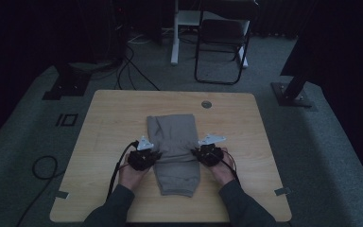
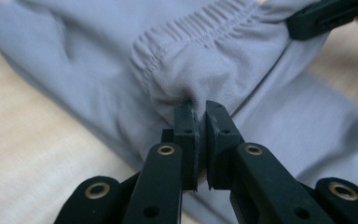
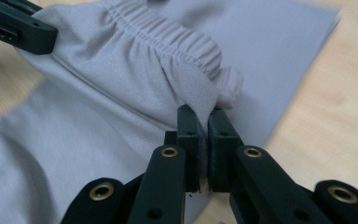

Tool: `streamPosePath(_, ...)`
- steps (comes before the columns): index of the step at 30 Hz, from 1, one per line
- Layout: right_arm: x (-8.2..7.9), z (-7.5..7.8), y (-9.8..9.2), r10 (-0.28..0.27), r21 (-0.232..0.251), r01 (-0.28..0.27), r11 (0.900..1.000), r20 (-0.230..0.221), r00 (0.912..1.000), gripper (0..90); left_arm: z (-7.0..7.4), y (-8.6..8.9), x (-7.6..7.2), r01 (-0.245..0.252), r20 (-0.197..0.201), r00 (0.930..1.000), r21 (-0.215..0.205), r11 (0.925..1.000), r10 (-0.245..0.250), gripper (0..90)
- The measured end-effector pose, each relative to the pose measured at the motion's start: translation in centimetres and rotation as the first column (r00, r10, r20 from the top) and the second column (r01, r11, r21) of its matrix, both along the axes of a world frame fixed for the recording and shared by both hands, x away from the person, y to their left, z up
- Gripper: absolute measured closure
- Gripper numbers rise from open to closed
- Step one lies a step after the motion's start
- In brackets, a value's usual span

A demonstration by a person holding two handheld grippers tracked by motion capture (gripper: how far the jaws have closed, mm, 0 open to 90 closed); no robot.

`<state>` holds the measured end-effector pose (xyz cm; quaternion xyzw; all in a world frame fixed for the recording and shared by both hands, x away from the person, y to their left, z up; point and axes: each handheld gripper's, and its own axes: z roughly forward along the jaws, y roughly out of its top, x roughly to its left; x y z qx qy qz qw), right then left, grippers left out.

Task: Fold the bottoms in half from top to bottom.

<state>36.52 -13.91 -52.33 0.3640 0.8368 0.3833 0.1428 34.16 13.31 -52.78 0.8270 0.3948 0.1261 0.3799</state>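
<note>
Now, look at the grey pants (image 1: 172,142), lying flat near the middle of the table (image 1: 113,113), a bit closer to the table's near edge. See the left gripper (image 2: 196,112) clamped tight on one corner of the stretchy band (image 2: 200,28), and the right gripper (image 3: 199,114) clamped tight on the other corner, cloth squeezed between both pairs of jaws.

Looks like a fold in the making, so:

- Hold both pinches tight, so no corner slips out.
- Move both hands together, same speed, same height above the table.
- Pull the band gently straight between the two pinches, with no sag and no hard tug.
- Carry the band toward the table's near edge and line it up with the leg ends there.
- Lay it down flat on the table before letting go.
- Watch the side edges, and match them up so nothing sticks out crooked.
</note>
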Motion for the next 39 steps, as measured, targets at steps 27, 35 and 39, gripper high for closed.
streamPosePath(27, 5.5, -2.7, 1.1, -0.102, 0.019, 0.103, 0.995, -0.033, 0.9942, 83.3, -2.1, -0.7, 6.4, -0.12, 0.042, 0.992, 0.036, 0.9921, 0.119, 80.7)
streamPosePath(35, 7.0, -2.0, 1.1, -0.121, -0.01, 0.121, 0.993, -0.07, 0.9902, 66.6, -1.5, -0.4, 7.3, -0.126, -0.006, 0.992, -0.005, 0.992, 0.126, 66.2)
streamPosePath(39, 6.6, -0.4, 0.4, -0.114, 0.026, 0.116, 0.993, -0.053, 0.9921, 57.2, 0.1, 0.7, 7.3, -0.143, 0.024, 0.9893, -0.033, 0.9892, 0.144, 63.4)
